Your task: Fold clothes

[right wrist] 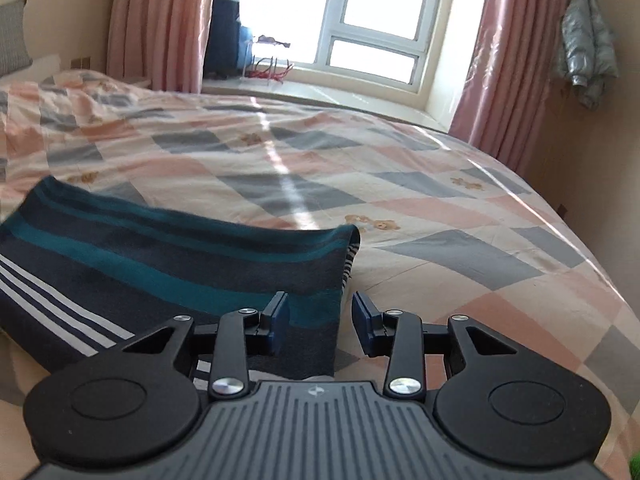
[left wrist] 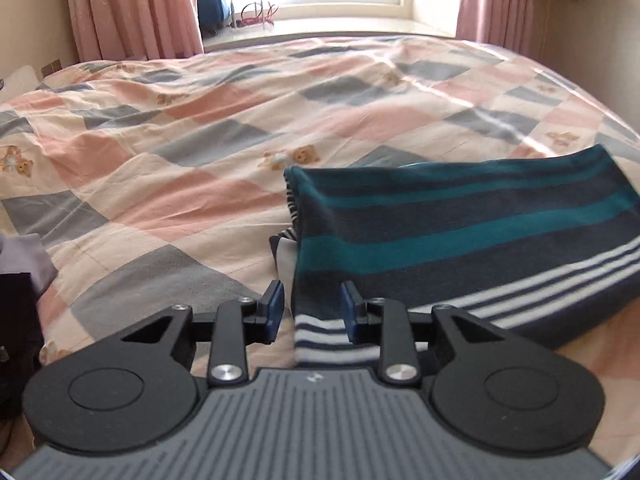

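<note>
A folded garment [left wrist: 460, 240] with dark grey, teal and white stripes lies on the bed's checked quilt [left wrist: 180, 148]. My left gripper [left wrist: 312, 306] stands open, its blue pads either side of the garment's near left corner, where a white-striped end runs between the fingers. In the right wrist view the same garment [right wrist: 160, 264] fills the lower left. My right gripper [right wrist: 320, 318] is open too. Its left pad rests over the cloth and its right pad over the quilt [right wrist: 440, 220], so the garment's near right edge sits between them.
Pink curtains [left wrist: 132, 8] frame a bright window [right wrist: 376, 32] with a sill beyond the bed. A silvery jacket [right wrist: 588, 52] hangs on the right wall. Lilac and dark cloth [left wrist: 20, 268] lies at the bed's left edge. The quilt stretches wide behind the garment.
</note>
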